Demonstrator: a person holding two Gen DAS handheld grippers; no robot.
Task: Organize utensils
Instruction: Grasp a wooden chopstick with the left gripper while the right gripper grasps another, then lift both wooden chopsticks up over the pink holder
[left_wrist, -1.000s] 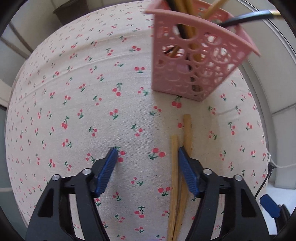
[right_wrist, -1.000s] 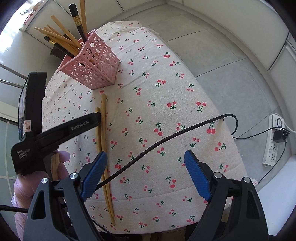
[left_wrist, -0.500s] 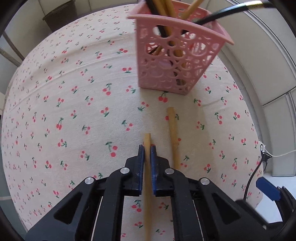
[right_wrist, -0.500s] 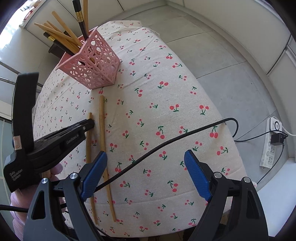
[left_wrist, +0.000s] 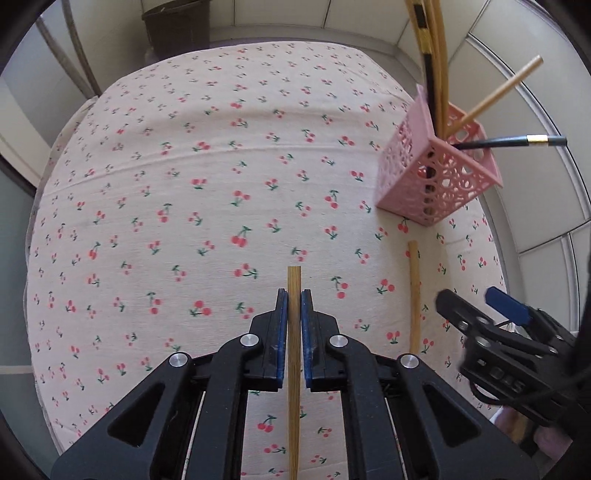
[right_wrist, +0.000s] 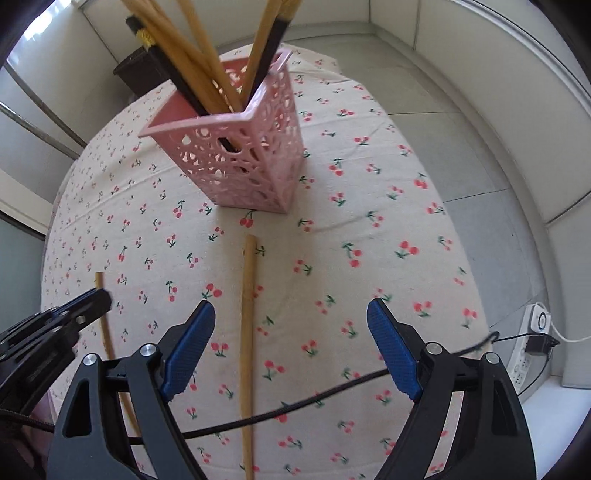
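- The left gripper (left_wrist: 294, 325) is clamped on a wooden chopstick (left_wrist: 294, 369), which runs straight between its blue pads (left_wrist: 281, 332) and pokes out a little past the tips.
- In the right wrist view the same gripper (right_wrist: 99, 295) shows at the left edge, with that chopstick (right_wrist: 99, 280) jutting beyond its tip above the cloth.
- The right gripper (right_wrist: 291, 332) has its jaws wide apart and closing slightly; they press on nothing.
- A second chopstick (right_wrist: 246, 332) lies flat on the cloth, lengthwise from near to far, in the gap between the right jaws and closer to the left one, untouched.
- In the left wrist view this loose chopstick (left_wrist: 414, 295) lies to the right of the held one, well apart from it, and the right gripper (left_wrist: 476, 314) sits just right of it.
- A pink holder (right_wrist: 251, 162) with pierced walls stands upright on the cloth beyond the far end of the loose chopstick, near it but not touching.
- The holder (left_wrist: 436, 177) contains several wooden chopsticks (right_wrist: 199, 62) and black ones (left_wrist: 509, 141), leaning out in different directions.
- The tablecloth (left_wrist: 184, 221) is cream with red cherries.
- A black cable (right_wrist: 295, 404) crosses the near part of the right wrist view, over the loose chopstick.
- A power strip (right_wrist: 532, 343) lies on the floor at the right.
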